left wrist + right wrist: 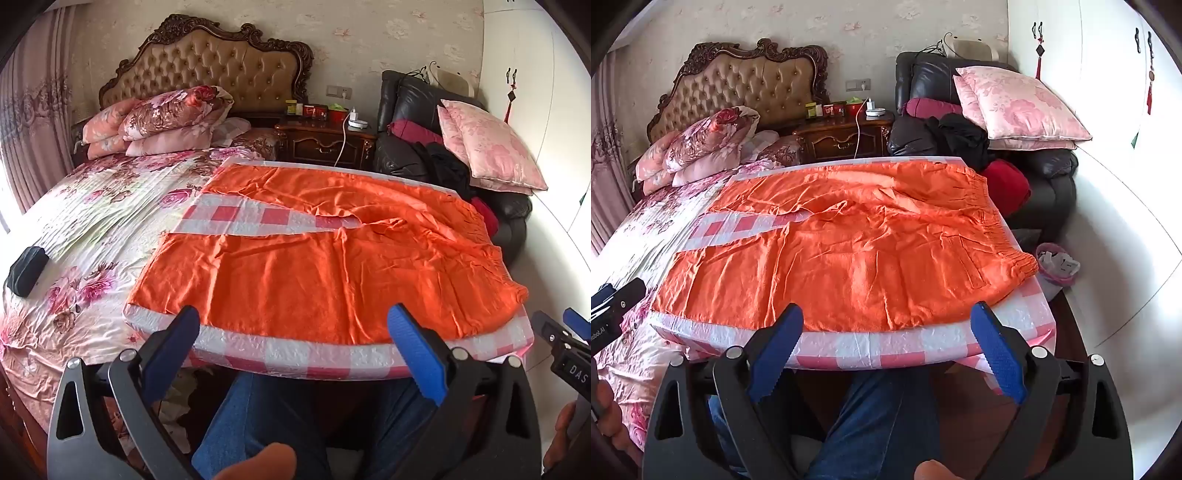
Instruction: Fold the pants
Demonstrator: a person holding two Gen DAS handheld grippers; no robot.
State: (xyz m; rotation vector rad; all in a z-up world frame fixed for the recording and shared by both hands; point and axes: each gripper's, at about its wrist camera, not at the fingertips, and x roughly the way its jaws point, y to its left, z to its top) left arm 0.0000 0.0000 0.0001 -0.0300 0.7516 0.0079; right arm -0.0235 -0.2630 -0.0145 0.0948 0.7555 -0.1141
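- Currently: orange pants lie flat, creased, on checked board across bed; waistband right, legs left.
- My left gripper and right gripper: both spread wide, empty, at near edge.

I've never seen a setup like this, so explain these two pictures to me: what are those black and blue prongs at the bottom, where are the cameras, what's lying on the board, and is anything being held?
There is no robot here. A person holds a hand-held clamp tool in each hand, and each tool carries a wide-angle camera looking forward along its two blue-padded fingers. One picture looks out from the left gripper, the other from the right gripper; each tool also peeks into the edge of the other's picture. The person's legs in blue jeans show below.

Ahead, a pair of bright orange fabric pants lies spread flat on a pink-and-white checked board, beside a floral-sheeted bed. The elastic waistband is on the right, the legs point left.

Both pairs of fingers stand wide open, holding nothing.
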